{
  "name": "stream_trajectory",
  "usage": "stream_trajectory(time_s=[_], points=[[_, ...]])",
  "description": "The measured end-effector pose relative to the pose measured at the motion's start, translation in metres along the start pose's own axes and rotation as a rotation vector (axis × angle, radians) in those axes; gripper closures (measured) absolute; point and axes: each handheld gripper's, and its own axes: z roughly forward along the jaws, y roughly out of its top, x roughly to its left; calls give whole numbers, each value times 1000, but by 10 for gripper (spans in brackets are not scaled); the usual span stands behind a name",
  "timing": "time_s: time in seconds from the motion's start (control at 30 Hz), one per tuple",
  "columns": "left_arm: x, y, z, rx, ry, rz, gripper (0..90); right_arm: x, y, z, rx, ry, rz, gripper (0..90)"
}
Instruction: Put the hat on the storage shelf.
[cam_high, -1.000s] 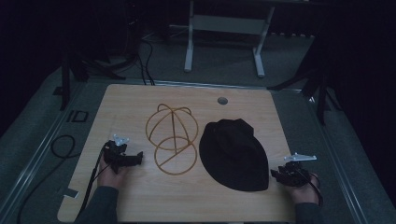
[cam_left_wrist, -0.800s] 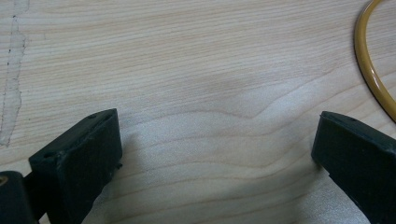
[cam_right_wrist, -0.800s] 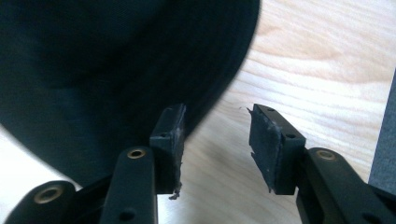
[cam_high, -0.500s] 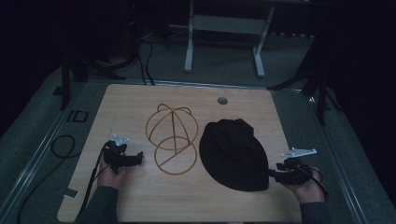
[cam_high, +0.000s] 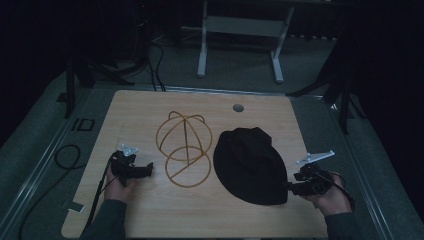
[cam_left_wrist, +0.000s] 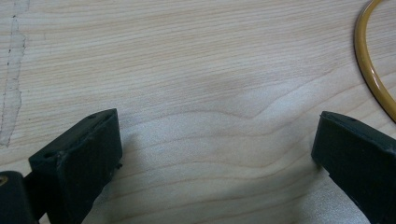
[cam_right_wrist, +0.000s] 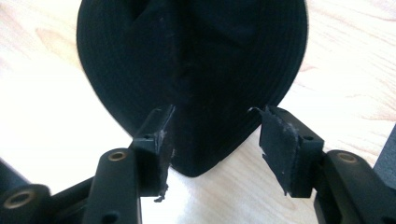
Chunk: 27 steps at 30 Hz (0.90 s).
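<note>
Since the earlier frames, the right gripper (cam_high: 289, 188) has closed in leftward on the hat's brim; the left gripper (cam_high: 148, 170) has stayed put. Wooden table (cam_high: 135, 112): bears all items. Black hat (cam_high: 250, 162): lies flat, right of centre, near edge at the right gripper. Yellow wire frame (cam_high: 183, 150): beside the hat, to its left. Right jaws: spread, straddling the brim tip (cam_right_wrist: 191, 170), not clamped. Left jaws: spread wide over bare wood, frame ring (cam_left_wrist: 371, 70) nearby.

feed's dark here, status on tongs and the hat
Right tongs open, straddling black hat brim edge. Left tongs open over bare table, beside wire frame. Nothing blocking.
</note>
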Motion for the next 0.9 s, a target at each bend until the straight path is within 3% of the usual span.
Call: stream_trajectory(time_s=[0.47, 0.73, 0.9], points=[[0, 0, 0, 0, 0, 0, 18, 15, 24, -9, 58, 20, -108, 352], [0, 0, 0, 0, 0, 0, 19, 23, 45, -4, 78, 9, -136, 250], [0, 0, 0, 0, 0, 0, 19, 26, 59, 5, 105, 10, -151, 236]])
